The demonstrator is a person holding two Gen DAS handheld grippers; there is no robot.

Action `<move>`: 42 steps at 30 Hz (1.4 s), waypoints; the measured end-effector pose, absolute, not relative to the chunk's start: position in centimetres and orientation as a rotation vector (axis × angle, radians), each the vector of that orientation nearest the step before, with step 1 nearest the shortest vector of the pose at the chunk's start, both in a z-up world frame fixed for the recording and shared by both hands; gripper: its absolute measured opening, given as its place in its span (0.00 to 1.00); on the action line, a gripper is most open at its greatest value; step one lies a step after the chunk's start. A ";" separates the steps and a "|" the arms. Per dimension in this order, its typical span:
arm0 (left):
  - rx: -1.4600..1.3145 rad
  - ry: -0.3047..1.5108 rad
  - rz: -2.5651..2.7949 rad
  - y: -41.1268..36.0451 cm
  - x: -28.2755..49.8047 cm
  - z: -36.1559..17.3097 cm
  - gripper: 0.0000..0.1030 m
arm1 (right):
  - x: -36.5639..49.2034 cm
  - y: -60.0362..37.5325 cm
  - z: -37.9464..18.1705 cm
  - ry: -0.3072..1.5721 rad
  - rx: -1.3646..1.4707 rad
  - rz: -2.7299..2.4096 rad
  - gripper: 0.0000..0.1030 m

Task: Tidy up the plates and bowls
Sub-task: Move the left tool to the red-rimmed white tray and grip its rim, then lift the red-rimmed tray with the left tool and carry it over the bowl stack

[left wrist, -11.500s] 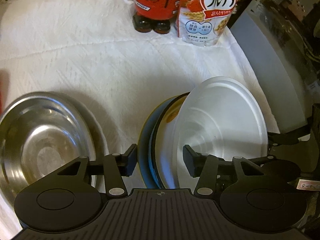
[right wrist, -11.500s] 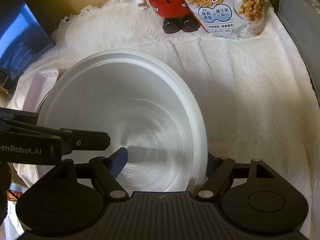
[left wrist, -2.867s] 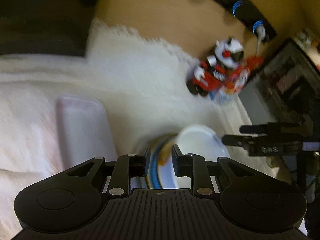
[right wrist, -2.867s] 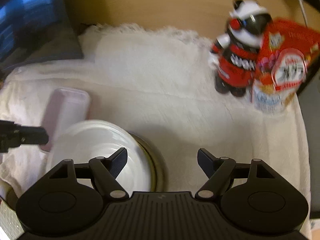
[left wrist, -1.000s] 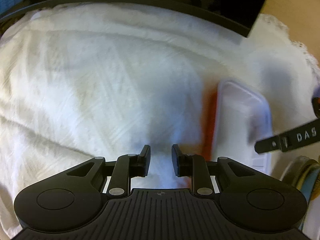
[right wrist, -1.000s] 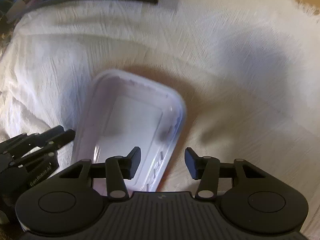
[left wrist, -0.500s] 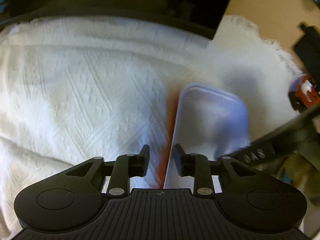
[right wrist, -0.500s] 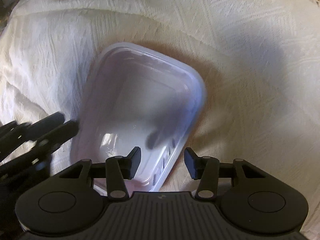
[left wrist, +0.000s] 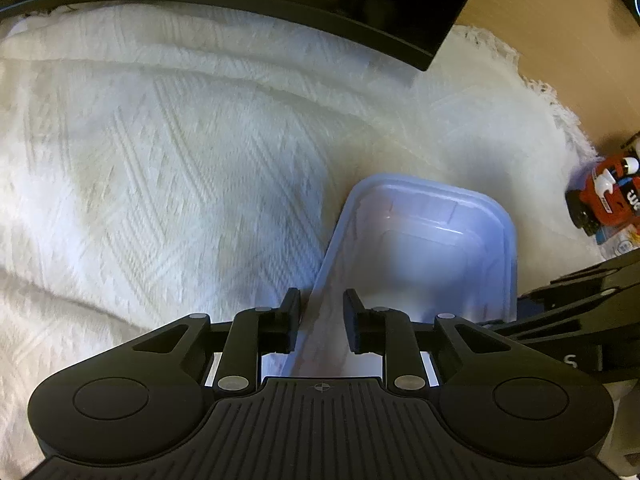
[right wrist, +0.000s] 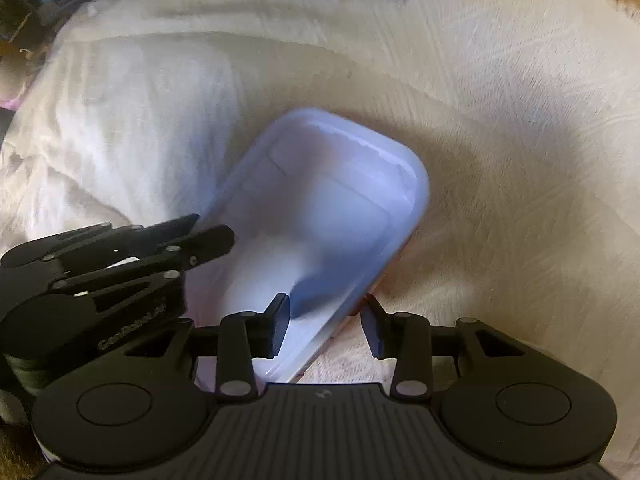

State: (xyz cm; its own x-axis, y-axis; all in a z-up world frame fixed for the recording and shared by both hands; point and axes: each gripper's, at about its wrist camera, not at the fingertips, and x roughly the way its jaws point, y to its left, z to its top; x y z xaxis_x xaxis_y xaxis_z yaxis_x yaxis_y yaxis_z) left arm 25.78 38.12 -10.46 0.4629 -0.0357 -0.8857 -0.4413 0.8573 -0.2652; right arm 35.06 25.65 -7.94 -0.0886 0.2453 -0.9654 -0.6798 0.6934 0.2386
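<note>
Item: 1 rectangular tray [left wrist: 436, 240], long axis running away from both grippers; left gripper [left wrist: 322, 320] fingers narrow astride its left rim, right gripper [right wrist: 326, 326] fingers wider astride its right rim; unclamped

**Count of Things Around the Tray**

One translucent rectangular tray [left wrist: 432, 240] lies on one white textured cloth [left wrist: 160, 160]. Two black grippers flank it: the left gripper [left wrist: 322, 316] at its left rim, the right gripper [right wrist: 326, 324] at its right rim. One red toy figure [left wrist: 612, 196] stands well right of the tray.
</note>
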 end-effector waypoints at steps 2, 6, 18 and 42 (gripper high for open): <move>-0.556 1.065 0.251 38.6 25.0 -10.2 0.24 | 34.6 25.3 -7.4 1.453 -0.380 0.805 0.38; -0.635 1.002 0.239 39.9 22.9 -8.6 0.23 | 34.6 25.3 -7.3 1.451 -0.384 0.796 0.38; -0.575 1.102 0.224 39.3 24.1 -11.0 0.27 | 34.4 26.4 -9.6 1.467 -0.412 0.730 0.38; -0.483 0.886 -0.080 29.6 23.4 7.0 0.26 | 33.5 11.6 6.0 1.186 -0.046 0.798 0.38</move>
